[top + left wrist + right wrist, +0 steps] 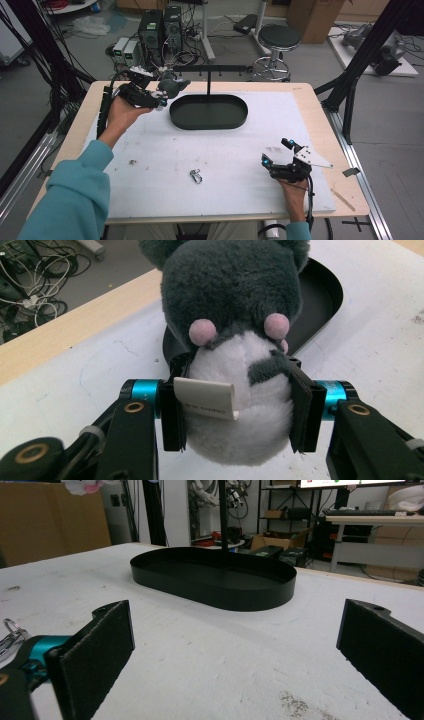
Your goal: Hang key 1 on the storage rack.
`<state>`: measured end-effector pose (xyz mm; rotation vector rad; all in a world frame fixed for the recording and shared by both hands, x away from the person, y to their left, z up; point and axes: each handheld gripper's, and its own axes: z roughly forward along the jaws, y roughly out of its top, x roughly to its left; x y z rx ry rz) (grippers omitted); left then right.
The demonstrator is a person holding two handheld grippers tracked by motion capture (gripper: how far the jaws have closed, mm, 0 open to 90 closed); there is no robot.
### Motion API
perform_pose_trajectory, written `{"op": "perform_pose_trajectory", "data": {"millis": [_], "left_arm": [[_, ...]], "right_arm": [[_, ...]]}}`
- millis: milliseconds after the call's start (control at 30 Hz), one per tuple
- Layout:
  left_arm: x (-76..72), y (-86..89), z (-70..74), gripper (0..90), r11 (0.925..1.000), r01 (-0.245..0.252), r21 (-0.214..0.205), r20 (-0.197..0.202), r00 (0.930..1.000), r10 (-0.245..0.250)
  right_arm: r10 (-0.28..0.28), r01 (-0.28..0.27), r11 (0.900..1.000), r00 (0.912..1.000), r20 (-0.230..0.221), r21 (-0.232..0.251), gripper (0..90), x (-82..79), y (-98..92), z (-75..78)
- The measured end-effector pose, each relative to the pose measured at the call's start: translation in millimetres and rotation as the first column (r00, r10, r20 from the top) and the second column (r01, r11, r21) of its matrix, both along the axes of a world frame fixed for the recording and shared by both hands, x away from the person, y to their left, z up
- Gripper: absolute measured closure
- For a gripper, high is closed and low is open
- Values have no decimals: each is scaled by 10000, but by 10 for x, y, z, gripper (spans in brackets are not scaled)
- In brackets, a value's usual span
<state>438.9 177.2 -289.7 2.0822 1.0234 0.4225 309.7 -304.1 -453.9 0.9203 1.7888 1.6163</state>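
While L hand-held gripper (235,410) clamps 1 plush mouse (232,315), R hand-held gripper (235,645) apart, 1 tray (208,122)

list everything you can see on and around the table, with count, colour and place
plush toy: one, grey and white with pink cheeks, held up beside the tray's left end
tag: one, white, on the plush toy's belly
tray: one, black, oval, far middle of the table, post with a crossbar rising from it
metal clip: one, silver, near middle of the table
table: one, white mat on a wood top
stool: one, black seat, floor beyond
left gripper: one, black, shut on the plush toy
right gripper: one, black, open, low at near right
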Motion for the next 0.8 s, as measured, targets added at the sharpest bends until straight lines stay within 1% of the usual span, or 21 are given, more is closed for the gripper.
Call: {"op": "perform_pose_trajectory", "data": {"millis": [133, 300, 333, 367, 400, 533, 800], "left_arm": [[47, -9, 37, 524, 9999, -44, -135, 0, 10000, 44], [79, -11, 41, 524, 9997, -90, -207, -25, 10000, 89], [86, -15, 41, 524, 9997, -111, -199, -15, 9999, 110], [92, -21, 49, 524, 9999, -97, -65, 13, 10000, 97], [100, -36, 54, 524, 9999, -116, -114, 63, 9999, 117], [125, -52, 64, 524, 9997, -190, -154, 37, 9998, 190], [156, -88, 93, 524, 9997, -221, -140, 76, 9997, 222]], "right_arm": [[14, -14, 10000, 10000, -15, -4, 12, 0, -1, 0], [34, -34, 10000, 10000, -30, 37, 12, -1, -1, 0], [34, -34, 10000, 10000, -30, 37, 12, -1, -1, 0], [35, -35, 10000, 10000, -24, 32, 12, 0, -2, 0], [22, -21, 10000, 10000, -36, 44, 12, 0, -2, 0], [16, -16, 10000, 10000, -7, 16, 12, 0, 0, 0], [15, -15, 10000, 10000, -13, 15, 12, 0, -1, 0]]}}
